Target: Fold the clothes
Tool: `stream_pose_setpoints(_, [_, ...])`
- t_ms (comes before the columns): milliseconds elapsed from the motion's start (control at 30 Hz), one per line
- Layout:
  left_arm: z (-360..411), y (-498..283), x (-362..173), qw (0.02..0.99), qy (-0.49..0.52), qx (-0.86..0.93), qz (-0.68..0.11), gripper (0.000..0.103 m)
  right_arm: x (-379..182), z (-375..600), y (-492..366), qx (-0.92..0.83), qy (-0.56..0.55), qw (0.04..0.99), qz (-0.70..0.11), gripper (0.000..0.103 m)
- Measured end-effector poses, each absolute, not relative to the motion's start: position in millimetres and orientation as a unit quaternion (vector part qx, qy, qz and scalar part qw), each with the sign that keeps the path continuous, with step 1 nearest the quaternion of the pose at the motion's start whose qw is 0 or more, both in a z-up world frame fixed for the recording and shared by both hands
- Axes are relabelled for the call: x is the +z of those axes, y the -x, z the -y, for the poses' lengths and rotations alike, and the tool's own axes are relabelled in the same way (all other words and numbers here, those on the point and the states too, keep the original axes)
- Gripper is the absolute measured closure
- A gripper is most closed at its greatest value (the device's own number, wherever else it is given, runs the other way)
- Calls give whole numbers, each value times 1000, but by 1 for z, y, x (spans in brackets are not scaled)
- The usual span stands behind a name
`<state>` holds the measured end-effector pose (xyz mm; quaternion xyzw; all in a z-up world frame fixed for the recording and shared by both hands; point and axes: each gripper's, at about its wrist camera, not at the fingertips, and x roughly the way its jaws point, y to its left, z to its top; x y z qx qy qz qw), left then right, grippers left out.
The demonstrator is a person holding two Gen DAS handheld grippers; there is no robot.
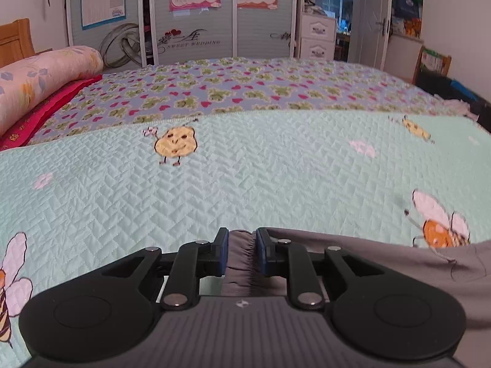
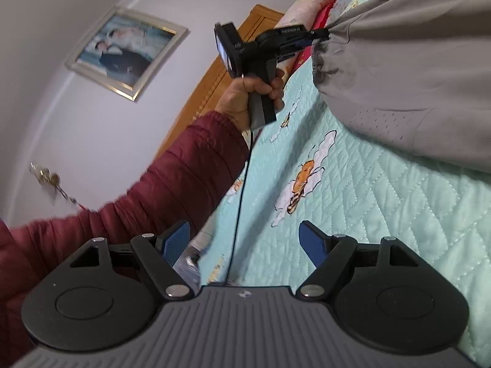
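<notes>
Gripping a gathered edge of the grey garment, the left tongs stand nearly together, blue pads pressed on a bunched, pleated strip of cloth that looks like an elastic waistband. Rest of the garment trails off to the right of those tongs and lies on the mint-green quilt, covering part of a printed bee.

Right-wrist view, tilted: the same left tongs seen from the side, held by a hand on the grey handle, dark red padded sleeve behind it. A thin black cable hangs from the handle. Garment hangs from the clamp point and spreads wide across the upper right of that view, with a perforated mesh patch near its lower edge; the part by the clamp is raised off the quilt.

Right tongs apart, blue pads wide, nothing between them. They sit over the near edge of the bed, well apart from the garment.

Bed: mint quilt with bees and a yellow cartoon figure; beyond it a second cover with green and red shapes; a floral bolster at the left by a wooden headboard. Wardrobe doors with posters behind. A framed photo on the wall.
</notes>
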<state>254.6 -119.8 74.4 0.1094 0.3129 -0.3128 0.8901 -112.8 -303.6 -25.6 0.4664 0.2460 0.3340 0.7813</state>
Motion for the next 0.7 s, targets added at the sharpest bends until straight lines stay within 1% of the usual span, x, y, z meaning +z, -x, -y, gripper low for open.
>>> stream_pose_setpoints(67, [115, -252, 69, 890, -102, -311, -317, 82, -16, 310, 115, 311, -467, 790, -247, 25])
stream_pose_setpoints(100, [111, -252, 68, 890, -97, -311, -318, 82, -3, 320, 119, 291, -451, 809, -239, 25])
stream_pose_setpoints(200, [105, -248, 64, 890, -85, -315, -320, 82, 44, 360, 135, 225, -372, 880, -192, 25])
stream_pose_setpoints(267, [102, -247, 62, 889, -80, -315, -322, 82, 71, 395, 138, 161, -289, 927, -176, 25])
stream_pose_setpoints(300, [100, -247, 62, 889, -78, -314, -323, 82, 81, 413, 134, 128, -240, 945, -180, 25])
stream_pose_setpoints(367, [99, -245, 61, 890, -76, -313, -324, 82, 85, 449, 113, 78, -140, 962, -222, 25])
stream_pose_setpoints(400, [99, -245, 61, 890, -76, -312, -324, 82, 83, 466, 102, 67, -115, 961, -242, 25])
stream_pose_setpoints(533, [99, -242, 62, 892, -77, -306, -324, 82, 69, 523, 66, 65, -91, 948, -297, 26])
stream_pose_setpoints(600, [99, -242, 61, 893, -79, -301, -325, 82, 59, 531, 51, 80, -91, 939, -322, 26])
stream_pose_setpoints(700, [101, -240, 59, 894, -84, -295, -326, 82, 42, 528, 28, 120, -106, 921, -354, 37])
